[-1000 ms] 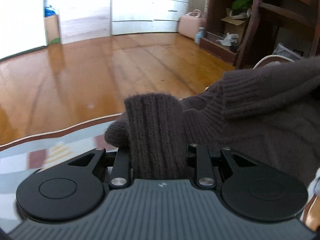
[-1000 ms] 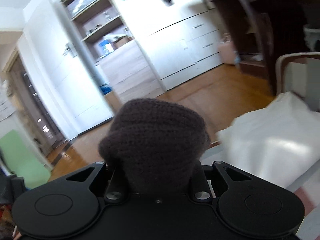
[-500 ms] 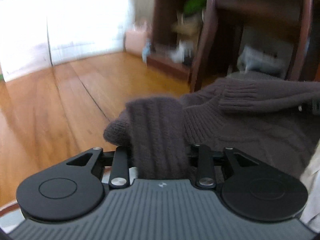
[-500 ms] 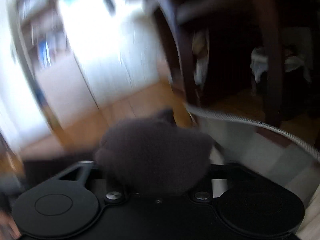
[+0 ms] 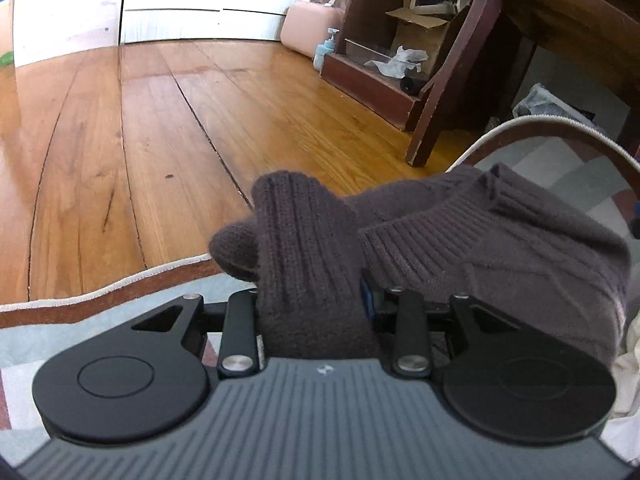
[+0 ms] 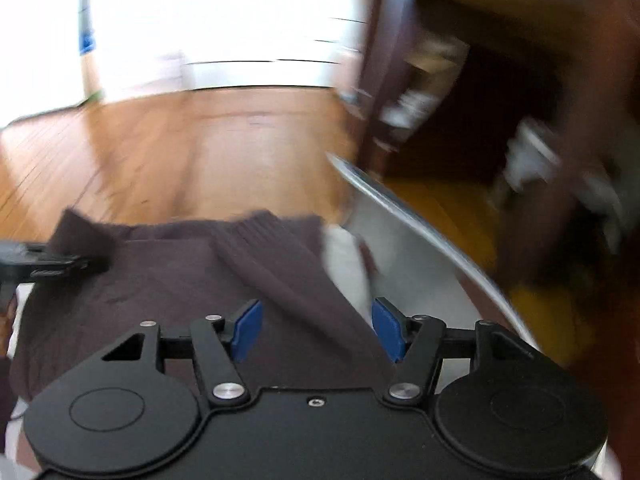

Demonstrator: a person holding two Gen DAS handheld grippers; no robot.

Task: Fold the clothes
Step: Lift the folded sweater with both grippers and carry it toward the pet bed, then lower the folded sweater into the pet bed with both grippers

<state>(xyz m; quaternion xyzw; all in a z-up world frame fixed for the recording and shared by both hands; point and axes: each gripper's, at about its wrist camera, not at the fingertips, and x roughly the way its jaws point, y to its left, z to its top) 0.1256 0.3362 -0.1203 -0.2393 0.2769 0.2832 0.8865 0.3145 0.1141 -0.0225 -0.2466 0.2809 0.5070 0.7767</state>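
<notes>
- On the left, a ribbed band of the dark brown sweater (image 5: 500,240) is clamped between the jaws of the left gripper (image 5: 312,304), as it was a second ago; the knit bunches up out of the jaws and folds over to the left.
- Behind that grip, the view has changed from open wooden floor (image 5: 140,140) a second ago to the leg of a dark wooden chair (image 5: 448,92), so the held edge appears to have been carried sideways.
- The sweater is now laid low on the patterned surface (image 5: 592,172) with a curved pale rim; whether that surface is a table or a rug cannot be told.
- In the right wrist view, which is blurred, the garment is seen spread flat under the right gripper (image 6: 316,330), reaching toward the far rim, with a ribbed strip running diagonally between the blue pads (image 6: 246,330).
- The jaws of the right gripper are opening: a second ago a wad of knit was pinched there, and now the pads stand apart from the cloth with clear gaps on both sides.
- At the far left of that view, part of the other gripper is seen at the sweater's edge.
- Judged from this, one fold has just been laid down and released on the right side, while the left side is not yet let go; smoothing or a further fold is probably still needed.
</notes>
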